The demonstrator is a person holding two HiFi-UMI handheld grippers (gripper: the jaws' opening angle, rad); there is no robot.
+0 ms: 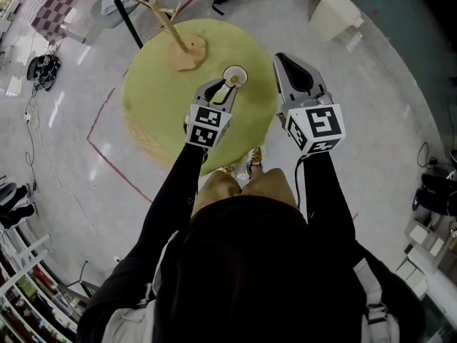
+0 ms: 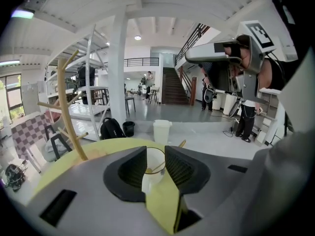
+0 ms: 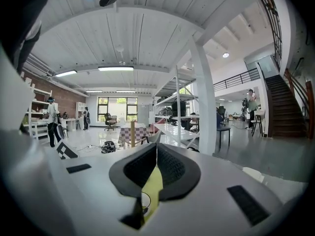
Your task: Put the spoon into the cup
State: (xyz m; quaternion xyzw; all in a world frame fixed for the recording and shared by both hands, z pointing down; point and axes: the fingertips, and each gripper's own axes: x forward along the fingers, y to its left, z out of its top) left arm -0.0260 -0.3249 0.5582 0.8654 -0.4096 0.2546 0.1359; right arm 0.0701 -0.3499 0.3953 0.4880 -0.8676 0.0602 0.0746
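A white cup (image 1: 234,76) stands on the round yellow-green table (image 1: 157,106), past the middle towards its right side. A wooden spoon (image 2: 171,156) rests in it, handle leaning up to the right over the rim. My left gripper (image 1: 226,88) sits just short of the cup, and its jaws stand open. In the left gripper view the cup (image 2: 154,167) shows in the gap between the pads of the left gripper (image 2: 155,151), untouched. My right gripper (image 1: 280,57) hovers to the right of the cup, apart from it. Its jaws (image 3: 156,149) meet at the tips with nothing in them.
A wooden stand (image 1: 175,38) with a slanted pole rises from the far side of the table. On the floor beyond are a white bin (image 1: 335,13), a chair with a checked cloth (image 1: 57,6) and red tape lines (image 1: 107,156). A black backpack (image 2: 110,128) lies further off.
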